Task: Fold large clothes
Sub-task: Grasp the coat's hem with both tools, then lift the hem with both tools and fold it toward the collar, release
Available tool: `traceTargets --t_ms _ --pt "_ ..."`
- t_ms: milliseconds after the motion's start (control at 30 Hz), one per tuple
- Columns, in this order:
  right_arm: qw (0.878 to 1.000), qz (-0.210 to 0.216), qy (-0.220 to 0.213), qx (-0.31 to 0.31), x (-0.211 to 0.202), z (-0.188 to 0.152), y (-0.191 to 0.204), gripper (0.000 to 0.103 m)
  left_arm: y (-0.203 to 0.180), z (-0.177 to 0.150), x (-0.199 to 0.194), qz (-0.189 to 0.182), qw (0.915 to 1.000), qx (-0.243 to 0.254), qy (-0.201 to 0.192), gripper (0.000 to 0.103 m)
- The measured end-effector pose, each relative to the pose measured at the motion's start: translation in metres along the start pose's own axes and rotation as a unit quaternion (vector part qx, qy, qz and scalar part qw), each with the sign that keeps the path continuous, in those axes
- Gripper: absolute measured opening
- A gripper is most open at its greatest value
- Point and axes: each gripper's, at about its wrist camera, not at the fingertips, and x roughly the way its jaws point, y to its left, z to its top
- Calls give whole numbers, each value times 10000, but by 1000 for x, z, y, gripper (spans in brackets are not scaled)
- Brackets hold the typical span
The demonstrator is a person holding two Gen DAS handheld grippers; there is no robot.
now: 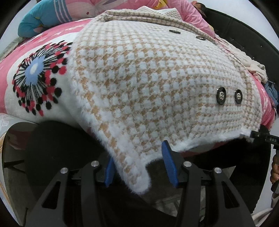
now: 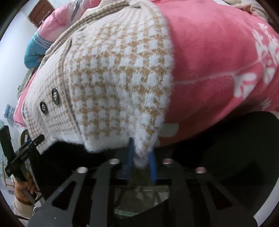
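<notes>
Right wrist: claw apparently pinching coat hem.

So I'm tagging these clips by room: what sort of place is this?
Most likely a bedroom at home. The checked knit coat lies on a bed covered with a pink fleece blanket, rolled quilts are piled at its far end, and a brown wooden door shows in the corner.

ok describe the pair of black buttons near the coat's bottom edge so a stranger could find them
On the pink bedspread lies a tan-and-white houndstooth coat. Near its hem, beside the tan edge band, sit two black buttons side by side. Unlike the buttons higher up, they face the camera, showing shiny metal centres.
</notes>
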Motion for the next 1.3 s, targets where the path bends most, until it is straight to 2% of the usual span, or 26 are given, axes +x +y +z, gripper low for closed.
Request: traceTargets --t_ms 133,300,400,600,833,933,1100,1300 --pt "9999 74 -78 -83 -13 -3 1 6 0 -2 -13 -143 9998 124 -79 40" --pt "9989 217 -266 -334 -45 -3 15 5 -3 -3 -42 -433 9981 181 -387 22" --pt "9976 342 -433 -429 -63 4 24 5 -2 2 -62 -671 9956 107 -642 15" --pt "9925 656 -895 -518 -96 28 31 5 -4 27 -94 -1082 9877 -89 -1124 12" --pt "9871 829 -1247 -568 -109 52 34 5 1 60 -115 -1317 9777 -164 -1627 11" --pt "9845 869 -1418 -564 -106 71 50 5 6 79 -122 -1413 9733 -213 -1797 10" --pt "9800 912 -1675 -569 -107 103 55 5 18 105 -125 -1417 9686 -280 -2021 10" --pt "9755 914 -1908 -610 -103 144 57 5 35 140 -121 -1246 9651 -387 -2271 10"
